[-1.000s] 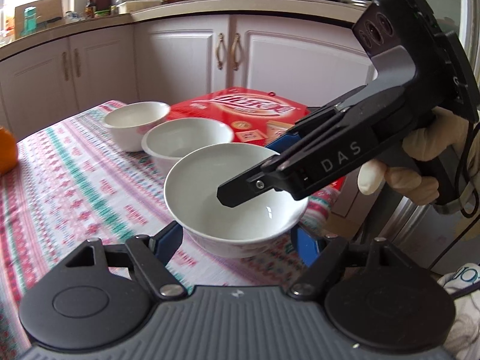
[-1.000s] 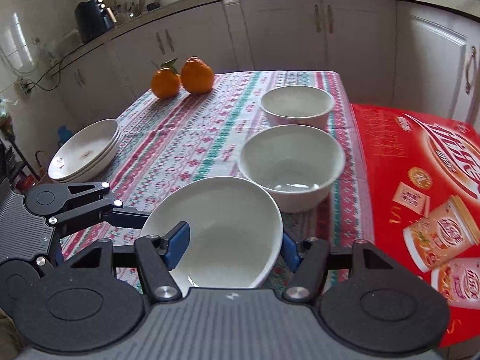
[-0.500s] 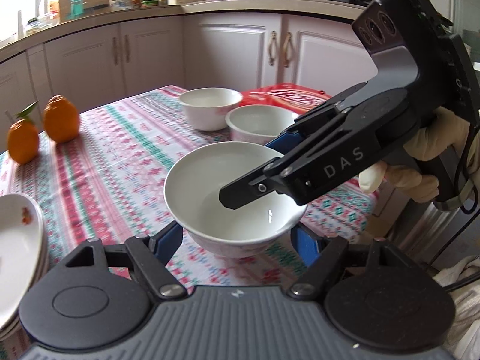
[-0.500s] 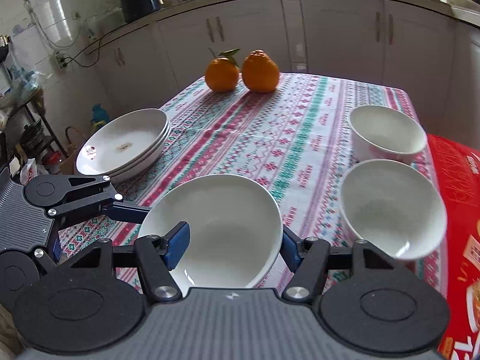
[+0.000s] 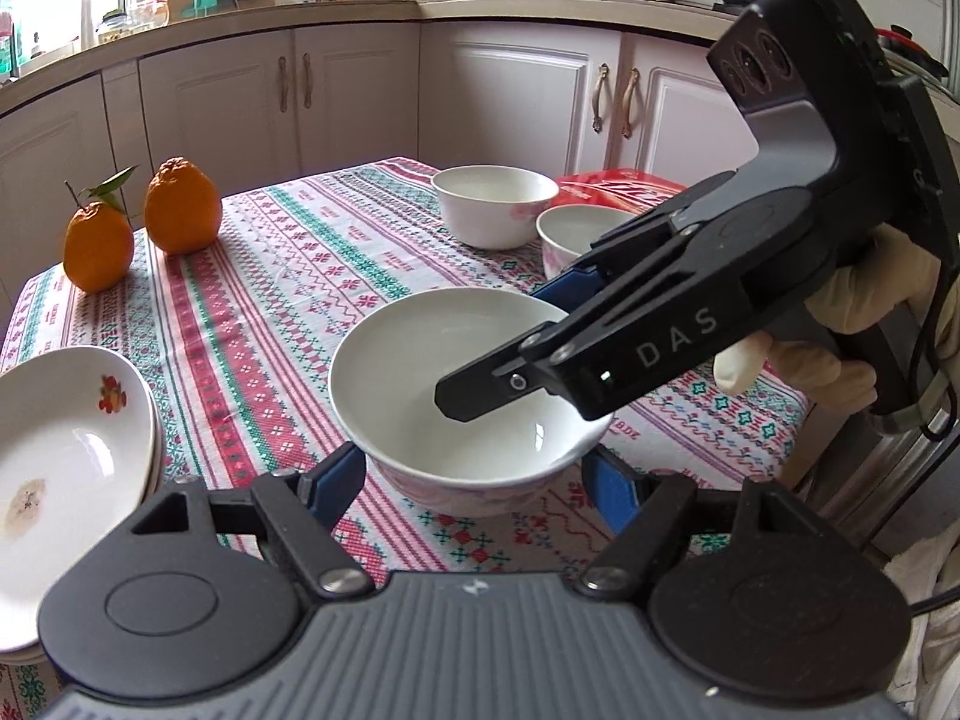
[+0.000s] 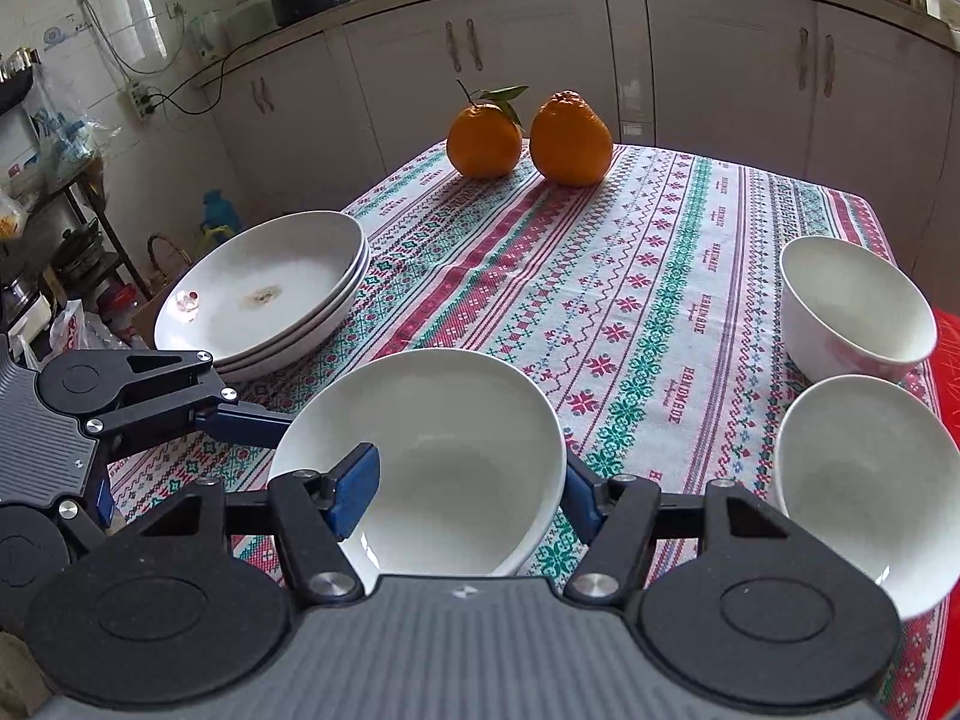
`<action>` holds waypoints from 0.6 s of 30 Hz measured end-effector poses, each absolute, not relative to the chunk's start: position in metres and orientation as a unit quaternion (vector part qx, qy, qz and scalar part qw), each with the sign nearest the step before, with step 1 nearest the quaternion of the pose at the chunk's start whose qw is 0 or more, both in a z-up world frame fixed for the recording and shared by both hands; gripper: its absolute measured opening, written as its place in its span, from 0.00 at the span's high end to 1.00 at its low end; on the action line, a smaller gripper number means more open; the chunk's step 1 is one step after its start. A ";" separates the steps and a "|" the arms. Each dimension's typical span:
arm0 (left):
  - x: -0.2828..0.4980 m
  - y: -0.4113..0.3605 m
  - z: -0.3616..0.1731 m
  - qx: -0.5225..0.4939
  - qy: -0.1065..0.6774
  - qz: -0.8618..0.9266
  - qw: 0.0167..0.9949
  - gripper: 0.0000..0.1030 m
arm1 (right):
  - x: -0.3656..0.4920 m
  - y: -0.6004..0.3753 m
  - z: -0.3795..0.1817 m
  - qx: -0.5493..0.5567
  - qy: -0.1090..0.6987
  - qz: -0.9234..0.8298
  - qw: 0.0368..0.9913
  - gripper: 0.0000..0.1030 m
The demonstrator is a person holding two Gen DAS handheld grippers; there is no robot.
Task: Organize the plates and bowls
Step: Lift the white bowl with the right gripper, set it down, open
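Two orange, knobbly citrus fruits [image 6: 531, 138] stand side by side, one with green leaves on its stem, at the far end of the surface, on a white woven tablecloth with red and green patterned stripes [image 6: 648, 300]. A red printed cardboard box [image 5: 624, 183] lies at one edge. White kitchen cabinets [image 6: 720, 60] stand behind.

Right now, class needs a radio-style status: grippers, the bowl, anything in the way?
Both grippers shut on one white bowl, held above the tablecloth. Plate stack to its left. Nothing between them.
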State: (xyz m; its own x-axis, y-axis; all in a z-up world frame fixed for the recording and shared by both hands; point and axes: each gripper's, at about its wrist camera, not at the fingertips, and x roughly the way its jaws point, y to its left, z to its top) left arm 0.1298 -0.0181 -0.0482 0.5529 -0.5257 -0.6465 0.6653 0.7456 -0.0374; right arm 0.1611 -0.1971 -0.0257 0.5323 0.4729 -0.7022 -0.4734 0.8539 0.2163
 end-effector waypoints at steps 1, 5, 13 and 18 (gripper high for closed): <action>0.131 -0.018 -0.048 0.106 0.329 -0.340 0.875 0.24 | 0.162 -0.196 -0.026 0.000 0.401 0.270 0.875 0.33; 0.133 -0.017 -0.049 0.105 0.330 -0.337 0.875 0.24 | 0.166 -0.194 -0.027 0.000 0.401 0.269 0.876 0.33; 0.135 -0.015 -0.048 0.101 0.336 -0.336 0.874 0.23 | 0.169 -0.191 -0.030 0.002 0.408 0.270 0.872 0.32; 0.136 -0.015 -0.046 0.099 0.335 -0.337 0.874 0.23 | 0.169 -0.191 -0.031 0.004 0.410 0.269 0.872 0.32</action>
State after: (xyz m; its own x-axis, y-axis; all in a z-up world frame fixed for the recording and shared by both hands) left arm 0.1359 -0.0146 -0.0460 0.5486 -0.5229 -0.6524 0.6549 0.7538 -0.0534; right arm 0.1694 -0.1911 -0.0311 0.5193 0.4718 -0.7125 -0.4656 0.8554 0.2270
